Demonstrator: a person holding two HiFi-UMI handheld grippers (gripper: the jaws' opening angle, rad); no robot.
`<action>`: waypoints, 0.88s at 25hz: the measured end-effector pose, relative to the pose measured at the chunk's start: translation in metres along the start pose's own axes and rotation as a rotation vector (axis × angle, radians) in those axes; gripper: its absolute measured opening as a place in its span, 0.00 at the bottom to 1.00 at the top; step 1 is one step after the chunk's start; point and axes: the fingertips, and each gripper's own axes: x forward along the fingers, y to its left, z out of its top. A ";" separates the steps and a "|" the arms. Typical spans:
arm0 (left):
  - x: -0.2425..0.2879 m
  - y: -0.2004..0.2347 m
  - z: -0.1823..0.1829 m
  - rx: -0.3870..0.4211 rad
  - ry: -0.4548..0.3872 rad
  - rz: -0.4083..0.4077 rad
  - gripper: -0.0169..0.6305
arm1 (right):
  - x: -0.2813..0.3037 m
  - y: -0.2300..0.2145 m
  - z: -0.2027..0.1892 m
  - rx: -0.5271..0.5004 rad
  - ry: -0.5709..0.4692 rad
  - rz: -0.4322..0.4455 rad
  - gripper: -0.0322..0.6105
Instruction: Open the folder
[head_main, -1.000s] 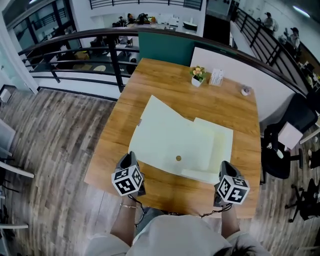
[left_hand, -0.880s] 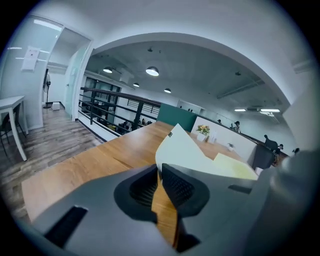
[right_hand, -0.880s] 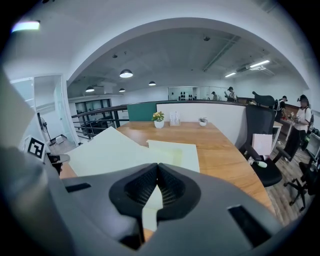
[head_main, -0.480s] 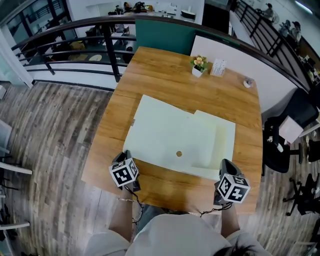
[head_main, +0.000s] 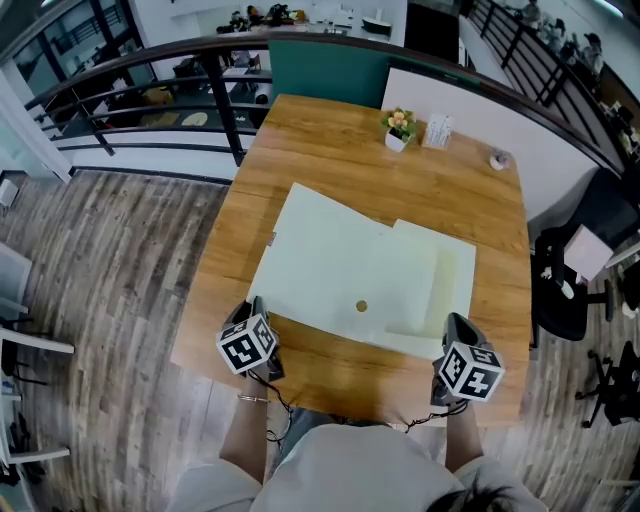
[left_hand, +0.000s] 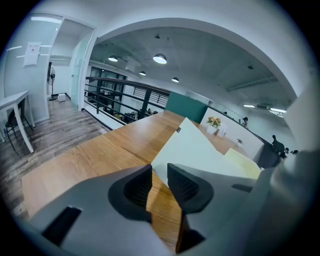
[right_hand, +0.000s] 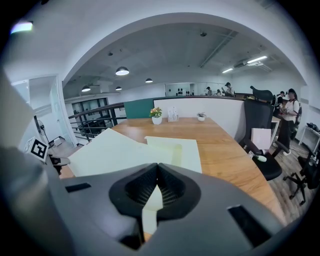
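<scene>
Pale folder (head_main: 340, 262) lying spread on the bench (head_main: 330, 150) looks light and floppy, best lifted by an edge; left gripper (left_hand: 159, 170) fingers just opening, slightly spread, empty; right gripper (right_hand: 157, 167) fingers pressed together.

Place: open-plan office | Shown by: wooden worktop (head_main: 330, 140), black balcony railing (head_main: 228, 110), swivel chair (head_main: 560, 300), people (right_hand: 289, 107) among desks beyond

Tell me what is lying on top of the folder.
A small brown round spot sits on the folder near its front edge; it is too small to identify. The left flap overlaps the right panel, hiding part of it.
</scene>
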 end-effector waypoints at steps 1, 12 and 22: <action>-0.002 -0.001 0.002 0.002 -0.008 -0.001 0.18 | -0.001 0.000 0.001 0.002 -0.004 0.002 0.05; -0.045 -0.026 0.031 -0.013 -0.121 -0.055 0.25 | -0.019 -0.009 0.013 0.026 -0.074 0.038 0.05; -0.110 -0.060 0.069 0.028 -0.289 -0.068 0.26 | -0.040 -0.017 0.027 0.031 -0.139 0.088 0.05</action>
